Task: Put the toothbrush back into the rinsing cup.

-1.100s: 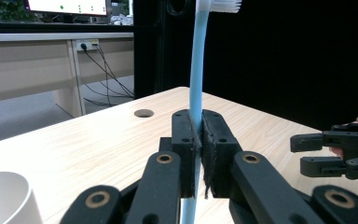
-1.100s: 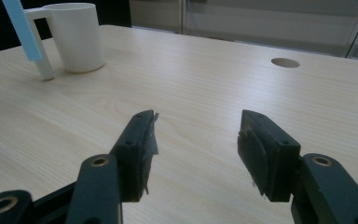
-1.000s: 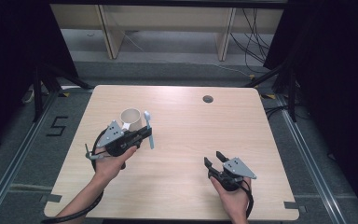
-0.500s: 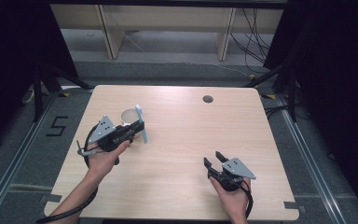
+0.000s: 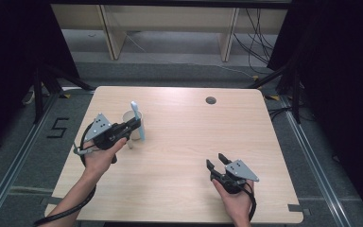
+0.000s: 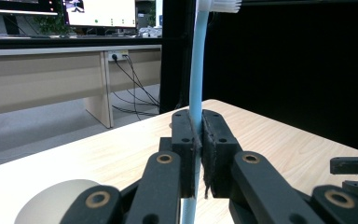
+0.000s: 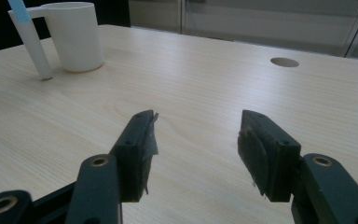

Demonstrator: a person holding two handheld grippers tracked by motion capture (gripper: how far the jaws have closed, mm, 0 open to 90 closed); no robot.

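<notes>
Grey floor (image 5: 179, 75) (cables trailing), pale desk (image 6: 37, 88), black curtains (image 5: 9, 47) either side.

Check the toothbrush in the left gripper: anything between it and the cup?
Nothing visible. The left gripper is shut on the toothbrush, held roughly upright just beside the cup, with bare table around them. The right gripper rests open, well off to the side.

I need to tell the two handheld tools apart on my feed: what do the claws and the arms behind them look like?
Both match: the left claw and the right claw are black, each with two flat-padded jaws on linkage arms with brass-coloured pivots, and a grey three-cornered plate on top. A black cable trails from each. The forearms are bare, no sleeves visible.
</notes>
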